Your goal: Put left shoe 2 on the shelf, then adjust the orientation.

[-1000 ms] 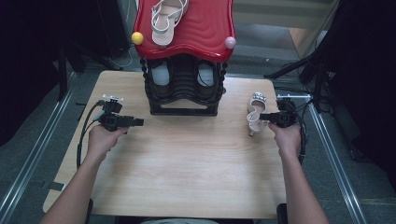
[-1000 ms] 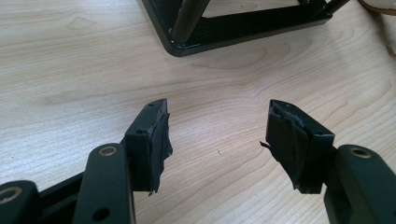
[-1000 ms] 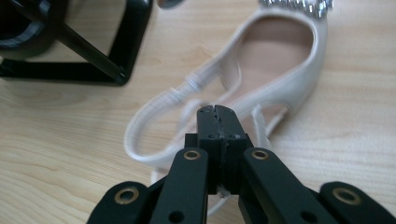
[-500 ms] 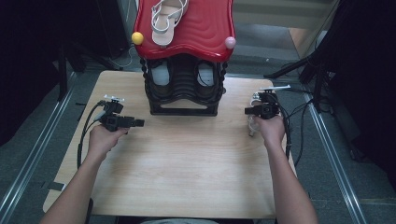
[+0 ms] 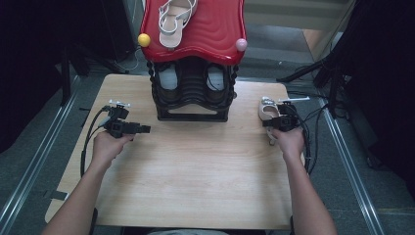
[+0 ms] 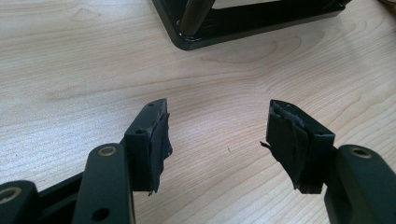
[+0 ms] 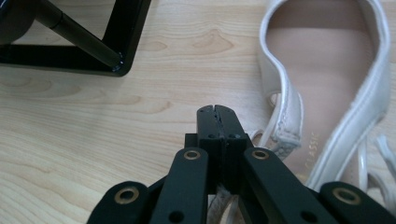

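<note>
Light wood worktop (image 5: 195,186), rectangular with rounded corners; its near half lies bare between the person's two forearms, and grey floor with metal rails runs along both long sides. At the far middle stands a black shoe rack (image 5: 192,93) with a wavy red top shelf (image 5: 215,29) tipped by a yellow knob (image 5: 144,40) and a pink knob (image 5: 241,44); one pale strappy sandal (image 5: 173,19) lies on the red shelf, and two shoes sit in the dark tier below, too dim to describe. The rack's base frame stops short of both side edges, leaving open wood to its left and right. Left hand (image 5: 108,146) holds the left gripper (image 5: 146,129) on the open wood left of the rack, pointing toward the centre; in the left gripper view its jaws stand wide apart and released over bare wood, with a corner of the rack's base ahead. Right hand (image 5: 288,139) holds the right gripper (image 5: 269,123) near the worktop's right edge, just beside a white sandal (image 7: 327,93) lying on the wood; in the right gripper view the jaws are clenched together, and a pale scrap shows beneath them, though what it is cannot be told. The insole bears the printed word "CLASSIC" (image 7: 312,151), partly readable.
</note>
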`<state>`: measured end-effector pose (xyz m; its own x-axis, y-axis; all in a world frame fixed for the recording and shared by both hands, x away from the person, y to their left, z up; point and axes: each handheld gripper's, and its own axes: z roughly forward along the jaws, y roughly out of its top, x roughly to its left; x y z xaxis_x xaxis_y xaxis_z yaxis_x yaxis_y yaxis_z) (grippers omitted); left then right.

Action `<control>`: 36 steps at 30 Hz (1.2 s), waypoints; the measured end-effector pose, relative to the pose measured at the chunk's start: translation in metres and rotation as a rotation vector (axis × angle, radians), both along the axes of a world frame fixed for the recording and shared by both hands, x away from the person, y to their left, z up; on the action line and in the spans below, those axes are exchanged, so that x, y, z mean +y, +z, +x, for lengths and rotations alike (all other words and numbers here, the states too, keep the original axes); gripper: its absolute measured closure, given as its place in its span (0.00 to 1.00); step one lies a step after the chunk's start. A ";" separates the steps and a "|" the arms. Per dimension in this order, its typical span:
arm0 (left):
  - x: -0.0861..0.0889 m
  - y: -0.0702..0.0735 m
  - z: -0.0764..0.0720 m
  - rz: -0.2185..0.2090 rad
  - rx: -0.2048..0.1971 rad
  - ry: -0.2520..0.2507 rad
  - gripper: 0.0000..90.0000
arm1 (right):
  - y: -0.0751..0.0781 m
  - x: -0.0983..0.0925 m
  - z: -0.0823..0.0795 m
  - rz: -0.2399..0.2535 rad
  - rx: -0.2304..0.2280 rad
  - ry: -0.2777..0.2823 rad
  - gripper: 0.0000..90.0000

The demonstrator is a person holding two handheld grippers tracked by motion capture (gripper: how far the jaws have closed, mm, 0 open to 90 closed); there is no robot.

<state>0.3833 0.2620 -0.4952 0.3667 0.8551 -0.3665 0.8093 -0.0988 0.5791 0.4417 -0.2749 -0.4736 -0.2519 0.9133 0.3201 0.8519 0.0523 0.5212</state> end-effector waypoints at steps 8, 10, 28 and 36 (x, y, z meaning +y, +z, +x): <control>0.001 -0.001 0.000 0.004 0.000 0.001 0.44 | 0.001 -0.006 -0.003 0.005 0.003 0.007 1.00; 0.001 0.000 0.000 0.002 0.001 -0.001 0.44 | 0.003 -0.004 -0.003 0.013 0.000 0.020 1.00; -0.001 0.000 0.001 0.000 -0.001 -0.005 0.43 | 0.037 -0.003 0.015 -0.006 -0.063 0.005 0.95; 0.000 -0.001 0.001 0.000 0.000 -0.007 0.43 | 0.037 -0.012 0.031 -0.011 -0.061 -0.041 0.88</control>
